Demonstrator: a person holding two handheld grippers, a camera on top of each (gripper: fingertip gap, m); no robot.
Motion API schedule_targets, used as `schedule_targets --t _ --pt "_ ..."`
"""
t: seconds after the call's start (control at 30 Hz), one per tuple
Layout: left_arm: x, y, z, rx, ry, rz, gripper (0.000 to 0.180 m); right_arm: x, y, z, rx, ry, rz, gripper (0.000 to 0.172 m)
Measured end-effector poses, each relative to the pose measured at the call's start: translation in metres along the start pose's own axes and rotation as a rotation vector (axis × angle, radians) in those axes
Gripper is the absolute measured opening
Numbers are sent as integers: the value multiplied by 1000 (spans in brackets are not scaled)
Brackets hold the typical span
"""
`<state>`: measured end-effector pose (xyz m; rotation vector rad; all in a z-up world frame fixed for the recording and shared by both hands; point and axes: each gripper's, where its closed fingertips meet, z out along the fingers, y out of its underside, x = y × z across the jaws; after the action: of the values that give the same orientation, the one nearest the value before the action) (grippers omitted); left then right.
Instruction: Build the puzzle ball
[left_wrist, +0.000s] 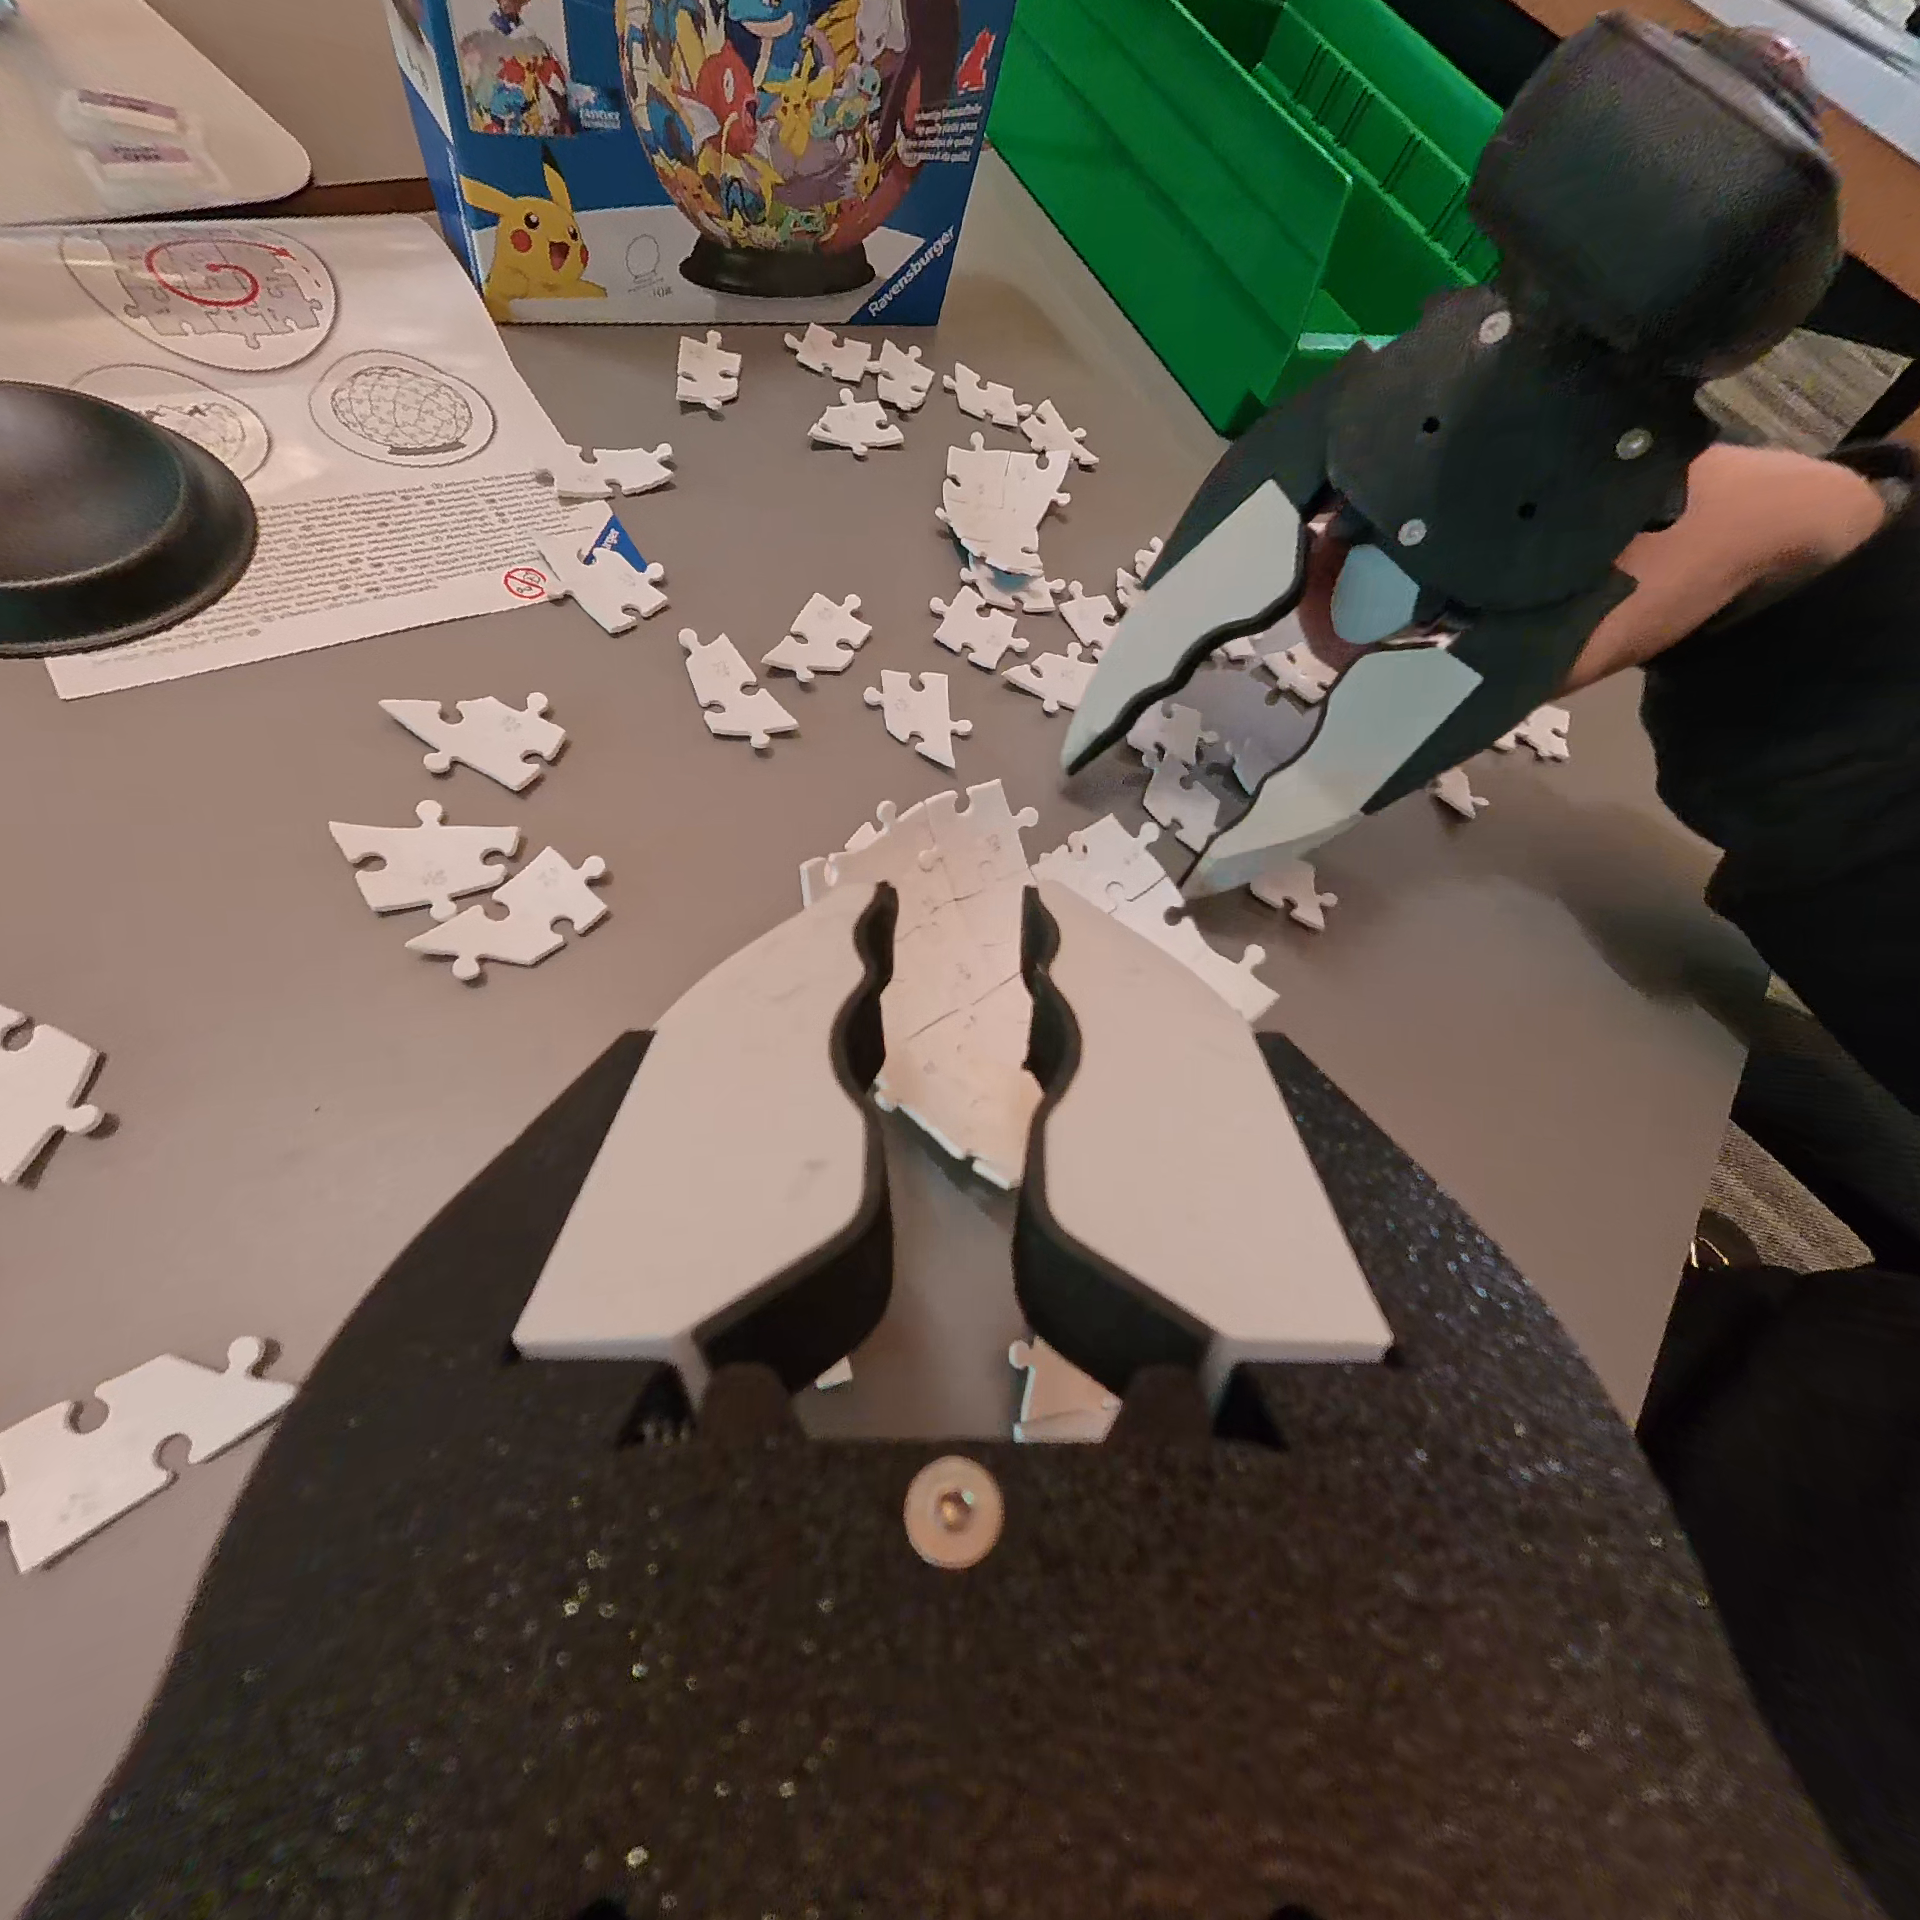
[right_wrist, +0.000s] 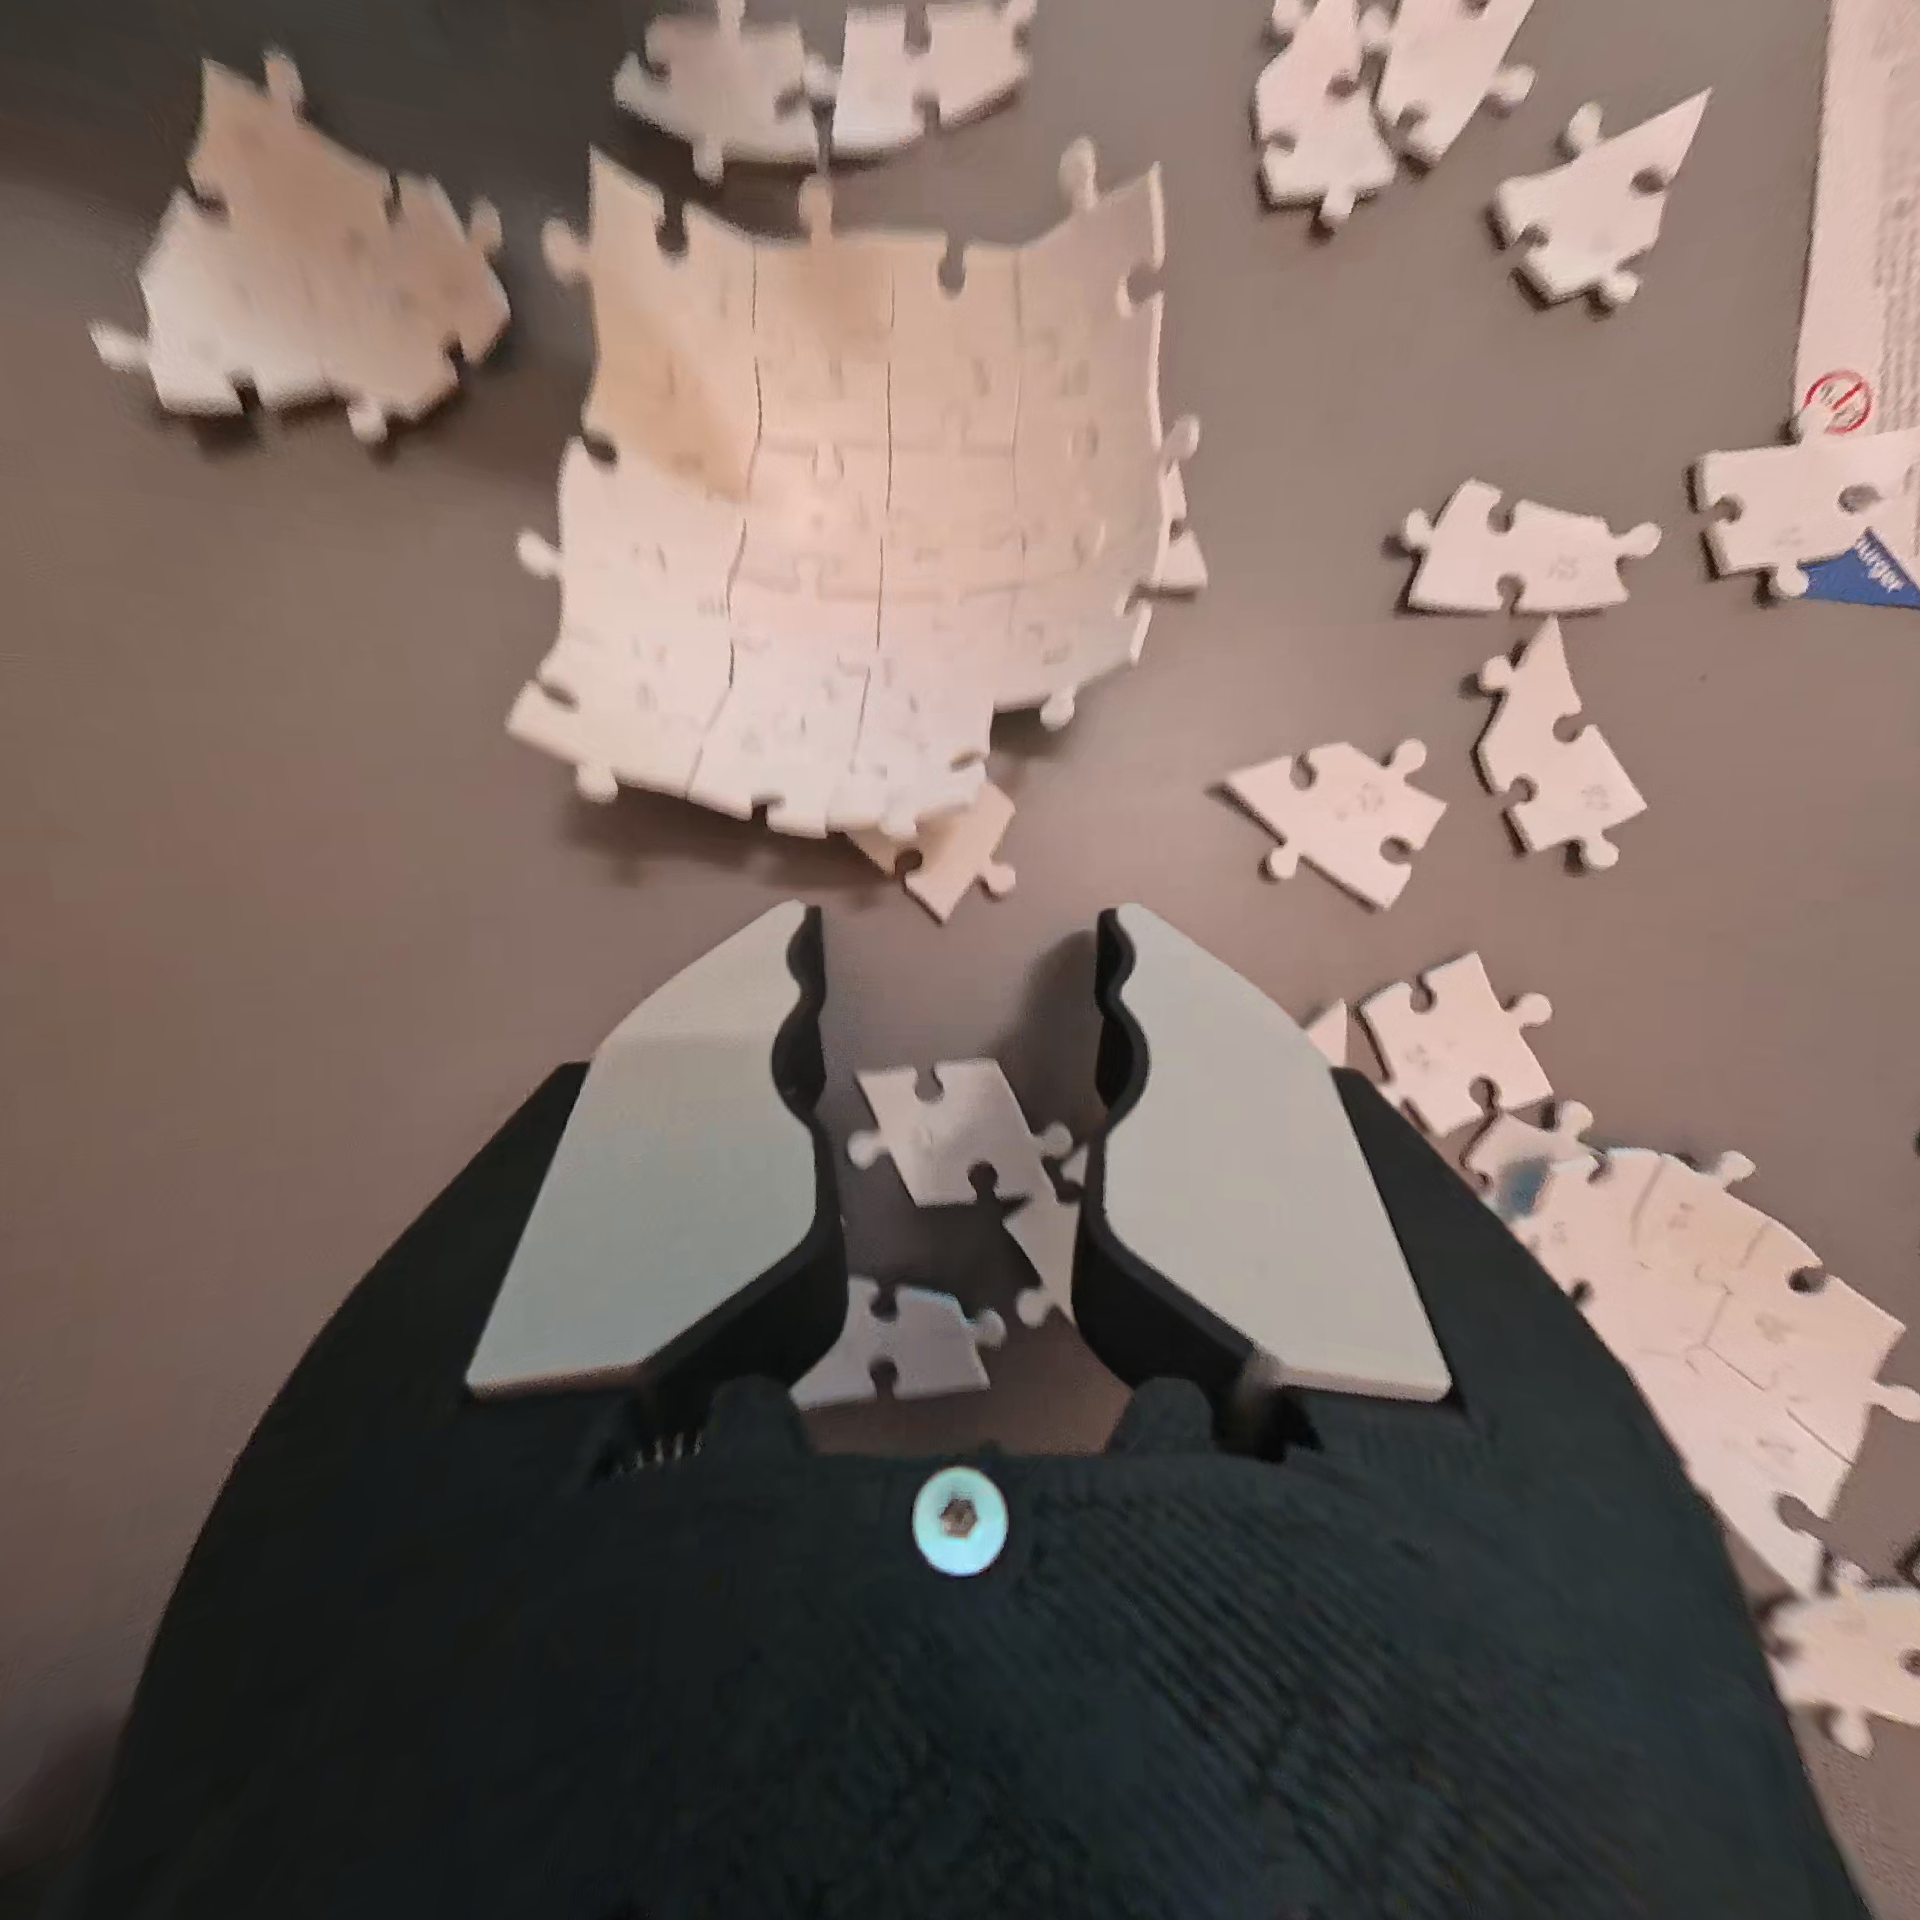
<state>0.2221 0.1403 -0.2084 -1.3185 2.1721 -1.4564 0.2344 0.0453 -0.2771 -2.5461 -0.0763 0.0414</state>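
Observation:
My left gripper (left_wrist: 956, 899) is shut on a narrow strip of joined white puzzle pieces (left_wrist: 961, 987), face down. Both pads press its edges, and its near end hangs clear of the grey table (left_wrist: 260, 1143). A larger curved section of joined pieces (right_wrist: 862, 499) lies on the table; in the left wrist view (left_wrist: 1132, 883) it shows partly under my fingers. My right gripper (right_wrist: 956, 920) is open and empty, just short of that section's near edge, and it also shows in the left wrist view (left_wrist: 1132, 826). Loose pieces (right_wrist: 951, 1138) lie on the table between its fingers, untouched.
Many loose white pieces are scattered over the table. A colourful puzzle box (left_wrist: 707, 156) stands at the back, with green bins (left_wrist: 1226, 187) to its right. An instruction sheet (left_wrist: 312, 436) and a black domed stand (left_wrist: 94, 520) are at the left. Another joined section (right_wrist: 1714, 1299) lies near my right gripper. A person's arm (left_wrist: 1766, 582) is at the right. Left tips to right tips: about 12 centimeters.

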Motion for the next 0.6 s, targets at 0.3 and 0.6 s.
schedule_targets --t 0.3,0.6 --pt "4 3 -1 -8 17 4 22 -14 -7 17 22 -17 -64 27" --pt "15 2 -3 -17 49 22 22 -7 17 -8 -48 23 -143 25"
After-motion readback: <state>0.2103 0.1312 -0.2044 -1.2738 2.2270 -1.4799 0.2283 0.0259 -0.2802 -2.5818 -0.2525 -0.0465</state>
